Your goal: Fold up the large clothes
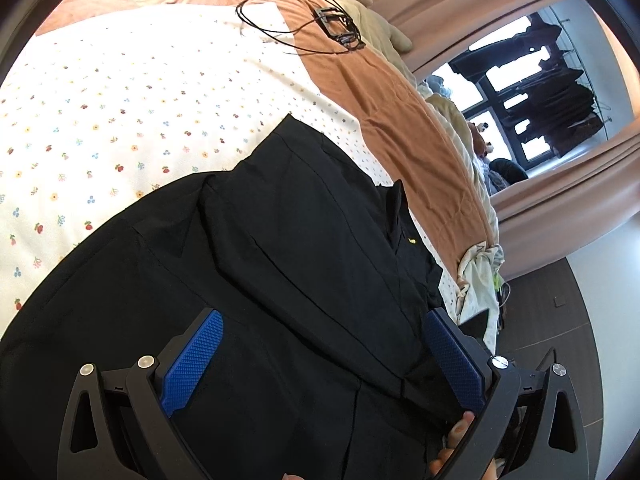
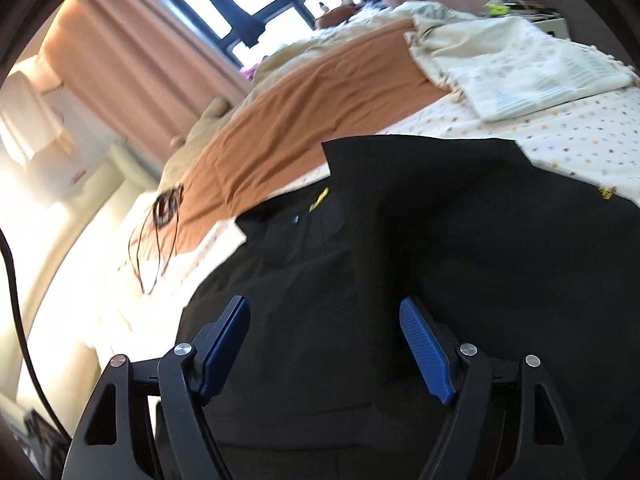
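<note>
Black garment [image 1: 280, 248] lies right under both our tongs, left gripper [image 1: 324, 356] and right gripper [image 2: 324, 344] each spread apart, its length running away toward the orange sheet [image 1: 384, 92]

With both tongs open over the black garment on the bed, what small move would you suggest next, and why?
Probably lower the right tongs onto the fabric below and close on it. Both the right and the left tongs stand open with nothing gripped, and the black garment lies only partly folded on the floral sheet, so a fresh grip seems needed.
</note>
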